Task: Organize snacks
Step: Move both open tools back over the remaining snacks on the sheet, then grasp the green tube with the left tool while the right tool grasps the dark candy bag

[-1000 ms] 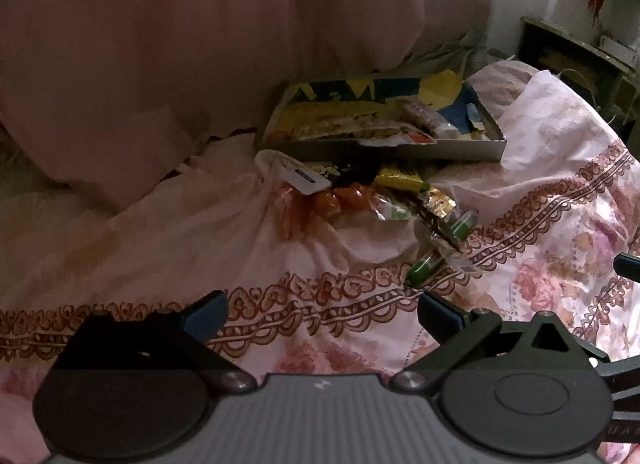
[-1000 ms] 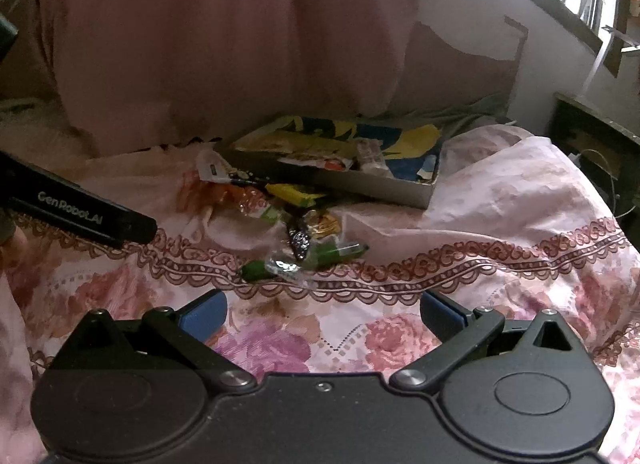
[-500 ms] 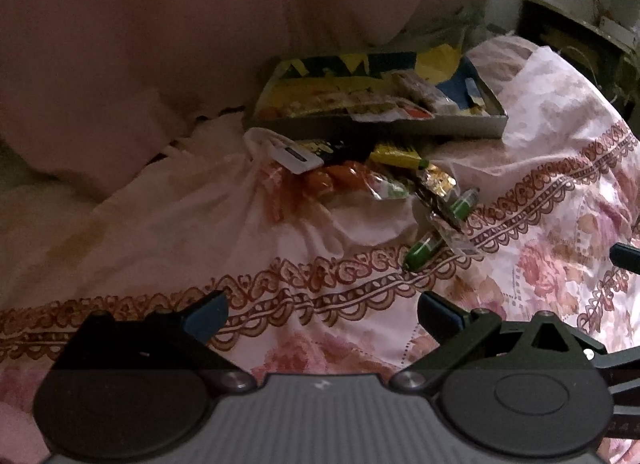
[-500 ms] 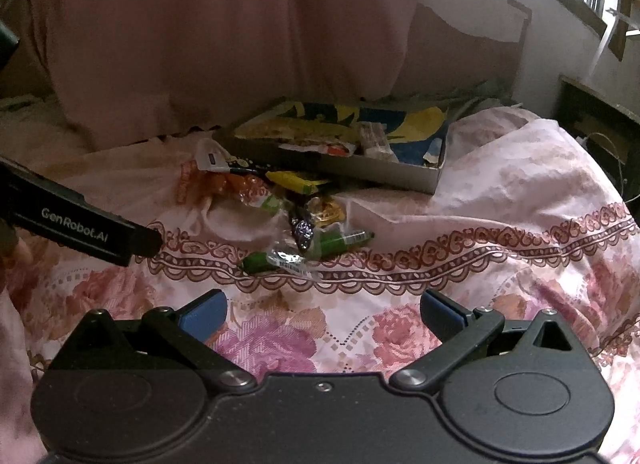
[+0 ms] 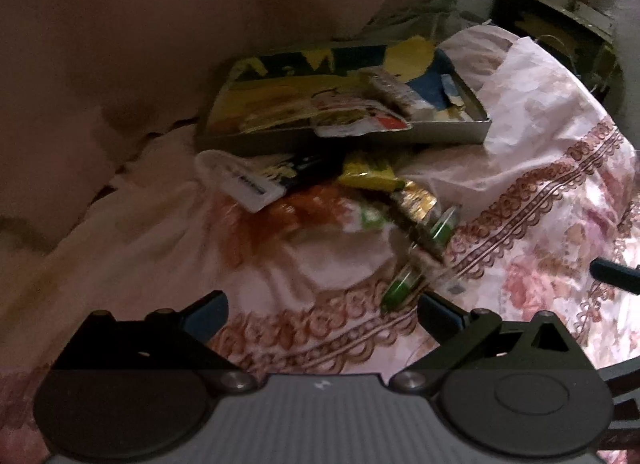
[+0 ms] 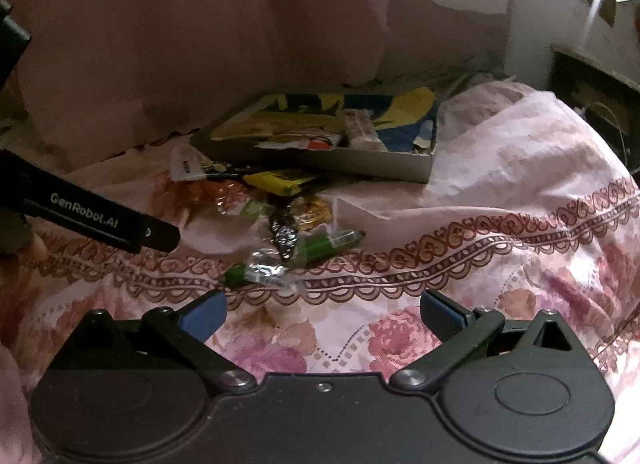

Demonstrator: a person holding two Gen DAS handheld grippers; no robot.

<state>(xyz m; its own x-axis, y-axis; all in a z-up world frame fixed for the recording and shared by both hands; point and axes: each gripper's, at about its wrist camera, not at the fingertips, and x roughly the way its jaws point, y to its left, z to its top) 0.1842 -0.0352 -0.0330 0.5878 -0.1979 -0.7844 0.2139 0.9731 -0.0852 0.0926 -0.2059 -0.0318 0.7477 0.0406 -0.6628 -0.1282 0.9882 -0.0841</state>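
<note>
A pile of loose snacks lies on the floral bedsheet: a yellow packet (image 5: 370, 175) (image 6: 286, 179), an orange bag (image 5: 308, 207), a gold wrapper (image 5: 416, 199), and green candies in clear wrap (image 5: 400, 288) (image 6: 330, 244). Behind it stands a shallow grey box (image 5: 440, 135) (image 6: 384, 167) holding several packets. My left gripper (image 5: 322, 312) is open and empty, just short of the nearest green candy. My right gripper (image 6: 324, 314) is open and empty, a little before the pile. A finger of the left gripper (image 6: 120, 223) shows at left.
A pink curtain (image 5: 200, 23) hangs behind the box. The bedsheet (image 6: 520, 183) bulges up at the right. Dark furniture (image 5: 560, 35) stands at the far right by the wall.
Both grippers have moved forward toward the snack pile, which now looks larger and nearer. Both stay open and empty.
</note>
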